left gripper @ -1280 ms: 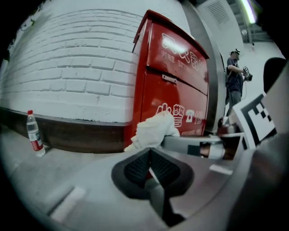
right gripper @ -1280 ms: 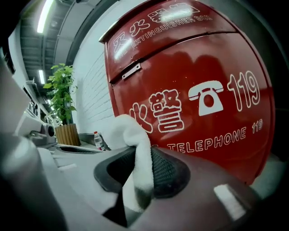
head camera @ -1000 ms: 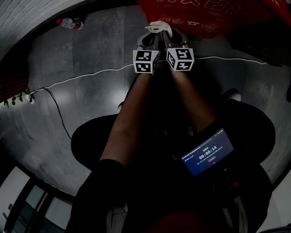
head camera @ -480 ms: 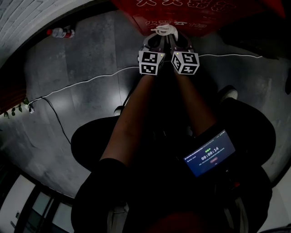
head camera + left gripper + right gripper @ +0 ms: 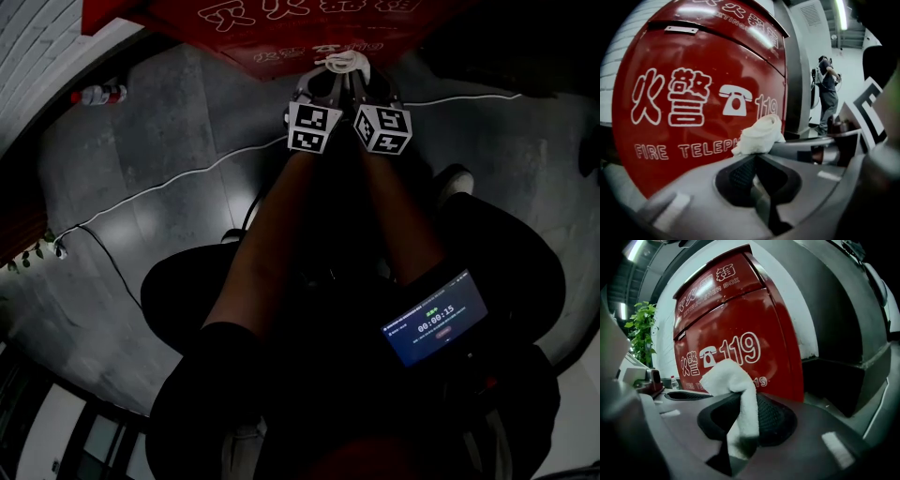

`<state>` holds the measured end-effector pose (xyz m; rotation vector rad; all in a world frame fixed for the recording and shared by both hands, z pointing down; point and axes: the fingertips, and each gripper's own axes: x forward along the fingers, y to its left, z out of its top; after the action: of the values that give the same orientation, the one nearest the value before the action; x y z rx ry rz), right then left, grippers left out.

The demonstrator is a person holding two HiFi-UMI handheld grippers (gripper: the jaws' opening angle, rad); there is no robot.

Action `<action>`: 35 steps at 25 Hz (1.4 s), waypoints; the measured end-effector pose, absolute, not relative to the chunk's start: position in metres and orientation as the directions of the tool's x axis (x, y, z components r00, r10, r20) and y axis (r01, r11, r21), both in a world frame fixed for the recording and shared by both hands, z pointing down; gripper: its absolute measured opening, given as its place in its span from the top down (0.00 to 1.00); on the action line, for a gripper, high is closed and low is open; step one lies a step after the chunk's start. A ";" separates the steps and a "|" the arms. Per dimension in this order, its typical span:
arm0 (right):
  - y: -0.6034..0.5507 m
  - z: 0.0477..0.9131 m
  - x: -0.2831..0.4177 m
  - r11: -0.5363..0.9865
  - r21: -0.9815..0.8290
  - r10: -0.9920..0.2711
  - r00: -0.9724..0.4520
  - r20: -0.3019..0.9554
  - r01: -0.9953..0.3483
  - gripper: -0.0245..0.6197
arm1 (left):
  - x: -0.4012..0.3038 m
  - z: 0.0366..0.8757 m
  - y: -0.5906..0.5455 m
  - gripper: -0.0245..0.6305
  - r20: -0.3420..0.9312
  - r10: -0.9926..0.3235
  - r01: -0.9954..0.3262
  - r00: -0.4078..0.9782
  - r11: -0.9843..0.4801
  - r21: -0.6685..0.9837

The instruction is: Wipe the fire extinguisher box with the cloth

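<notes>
We are stretching both bare forearms (image 5: 272, 225) straight ahead and close together, so that the left claw (image 5: 325, 82) and the right claw (image 5: 359, 82) are lying side by side with their black-and-white marker cubes (image 5: 312, 127) nearly touching. The right claw (image 5: 740, 420) is clamping its jaws on the small white terry cloth (image 5: 733, 390). A strip of it is running down between the dark ribbed pads (image 5: 773, 420) and a bunched end is standing up past the tips. The left claw (image 5: 756, 161) is holding its jaws together with nothing between them, and the cloth (image 5: 759, 135) is sitting just beyond their tips, on the neighbouring claw. The cloth (image 5: 342, 62) is hovering right in front of the tall red metal fire extinguisher box (image 5: 281, 28), though we cannot tell whether it is touching. The box (image 5: 693, 93) is showing a glossy front with white characters, a telephone symbol and "119". In the right gripper view the box (image 5: 736, 324) is standing against a pale wall (image 5: 787, 291).
</notes>
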<state>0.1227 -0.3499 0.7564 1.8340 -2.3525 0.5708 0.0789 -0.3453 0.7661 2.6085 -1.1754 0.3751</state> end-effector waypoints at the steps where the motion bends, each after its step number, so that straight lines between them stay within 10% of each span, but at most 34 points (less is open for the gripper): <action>1: -0.350 0.757 0.131 0.189 -0.230 -0.916 -0.255 0.308 -0.955 0.81 | 0.087 0.766 -0.345 0.96 0.333 -0.682 -0.748 0.651 -0.652 0.125; 17: -0.347 0.753 0.208 0.044 -0.146 -0.921 -0.097 0.376 -0.988 0.82 | 0.130 0.729 -0.338 0.96 0.292 -0.594 -0.642 0.750 -0.760 0.103; 35: -0.329 0.502 0.057 0.463 -0.137 -0.883 -0.470 0.022 -0.876 0.82 | -0.023 0.510 -0.328 0.96 0.185 -0.801 -0.807 0.569 -0.587 -0.058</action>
<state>0.0569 -0.3289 0.5023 1.6429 -2.7303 0.2063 -0.0226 -0.3285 0.5095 2.7534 -1.4113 0.2983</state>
